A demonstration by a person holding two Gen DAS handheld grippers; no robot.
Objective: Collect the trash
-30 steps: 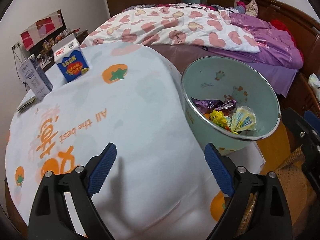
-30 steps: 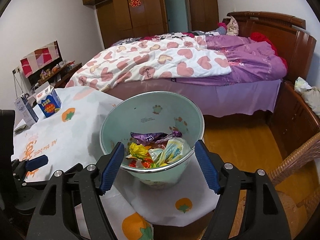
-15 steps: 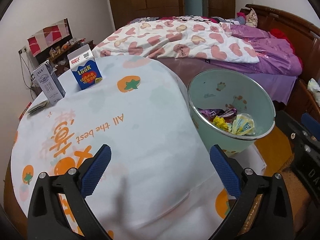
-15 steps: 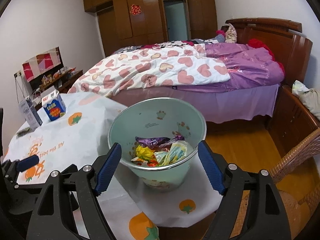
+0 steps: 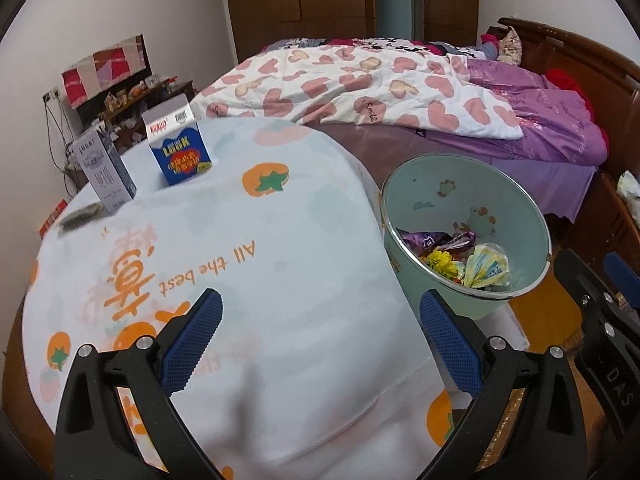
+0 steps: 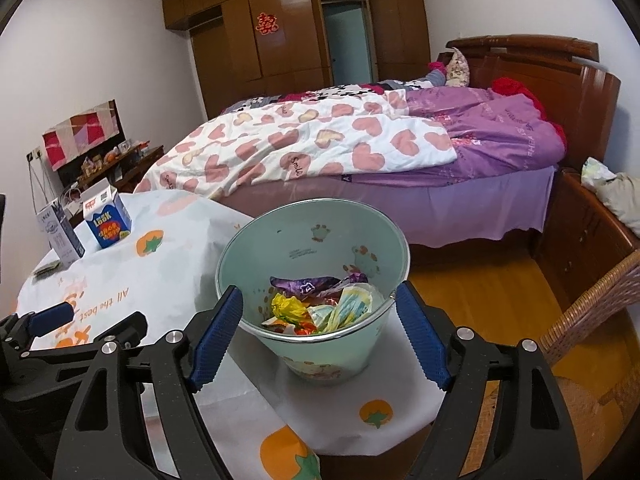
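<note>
Left tool [image 5: 320, 336] jaws just widened, nothing between them, over worktop [image 5: 280, 240] at lower centre. Right tool [image 6: 320, 332] jaws just widened, straddling the bin [image 6: 316, 240] without contact; wrappers [image 6: 320, 308] inside.

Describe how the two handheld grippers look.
Both look alike. The left gripper and right gripper each have two black plastic fingers of open, strut-like framing with silver round bolt heads. The fingertips carry blue pads with a ribbed, textured face. In the left view, white letters "DAS" show on the right gripper's black body. No cables, hands or sleeves are visible.
</note>
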